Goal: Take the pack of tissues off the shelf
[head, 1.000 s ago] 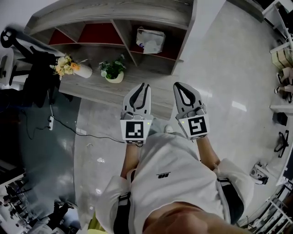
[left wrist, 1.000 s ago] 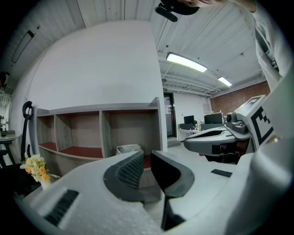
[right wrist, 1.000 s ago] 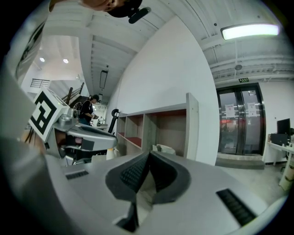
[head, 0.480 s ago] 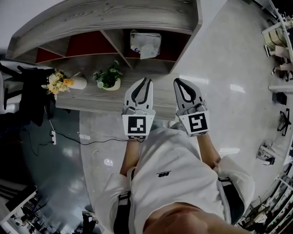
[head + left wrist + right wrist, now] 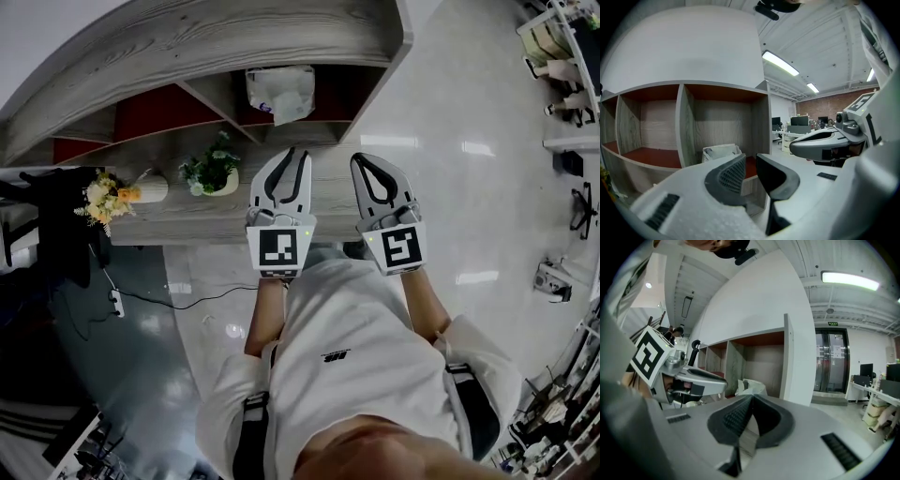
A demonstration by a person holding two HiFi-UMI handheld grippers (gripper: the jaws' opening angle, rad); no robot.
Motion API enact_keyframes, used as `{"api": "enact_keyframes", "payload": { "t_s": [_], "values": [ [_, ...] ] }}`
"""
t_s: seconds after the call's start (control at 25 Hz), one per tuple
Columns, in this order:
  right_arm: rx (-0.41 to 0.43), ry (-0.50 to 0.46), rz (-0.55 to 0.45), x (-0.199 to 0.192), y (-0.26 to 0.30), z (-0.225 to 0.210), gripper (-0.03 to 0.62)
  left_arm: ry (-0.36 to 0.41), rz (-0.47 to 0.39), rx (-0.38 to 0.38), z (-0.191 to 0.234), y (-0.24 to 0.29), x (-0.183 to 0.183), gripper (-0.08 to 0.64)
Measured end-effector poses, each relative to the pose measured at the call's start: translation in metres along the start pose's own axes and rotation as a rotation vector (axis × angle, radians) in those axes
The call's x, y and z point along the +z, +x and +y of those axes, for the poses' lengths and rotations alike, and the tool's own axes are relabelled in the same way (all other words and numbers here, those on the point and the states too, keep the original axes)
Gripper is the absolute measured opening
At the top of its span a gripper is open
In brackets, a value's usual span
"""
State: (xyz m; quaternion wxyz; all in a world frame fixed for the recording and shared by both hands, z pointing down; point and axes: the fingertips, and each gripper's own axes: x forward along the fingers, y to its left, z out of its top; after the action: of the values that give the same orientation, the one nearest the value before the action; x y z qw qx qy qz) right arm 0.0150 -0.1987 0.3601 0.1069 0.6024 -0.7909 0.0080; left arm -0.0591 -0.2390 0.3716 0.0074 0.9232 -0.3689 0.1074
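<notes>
The pack of tissues (image 5: 279, 92), white and crinkled, sits in the right-hand compartment of the grey wooden shelf (image 5: 234, 37), which has red inner floors. It also shows in the left gripper view (image 5: 721, 152) and the right gripper view (image 5: 751, 386), partly hidden behind the jaws. My left gripper (image 5: 298, 152) (image 5: 751, 158) points at that compartment, short of it, its jaws a narrow gap apart and empty. My right gripper (image 5: 357, 157) (image 5: 752, 398) is level beside it, its tips meeting on nothing.
A low grey ledge (image 5: 178, 220) runs in front of the shelf, under both grippers, with a potted plant (image 5: 214, 171) and a vase of flowers (image 5: 117, 192) on it. A cable and power strip (image 5: 114, 300) lie on the glossy floor. Office furniture (image 5: 567, 56) stands far right.
The person has stepped closer to the shelf: it and the tissue pack now sit nearer above the grippers. Both grippers keep the same pose side by side, holding nothing.
</notes>
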Motion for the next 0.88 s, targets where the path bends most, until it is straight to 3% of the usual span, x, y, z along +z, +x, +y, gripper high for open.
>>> {"api": "enact_keyframes", "payload": {
  "t_s": [0.88],
  "values": [
    [0.072, 0.042, 0.037, -0.027, 0.034, -0.023, 0.026, 0.01, 0.056, 0.057, 0.016, 0.068, -0.016, 0.084]
  ]
}}
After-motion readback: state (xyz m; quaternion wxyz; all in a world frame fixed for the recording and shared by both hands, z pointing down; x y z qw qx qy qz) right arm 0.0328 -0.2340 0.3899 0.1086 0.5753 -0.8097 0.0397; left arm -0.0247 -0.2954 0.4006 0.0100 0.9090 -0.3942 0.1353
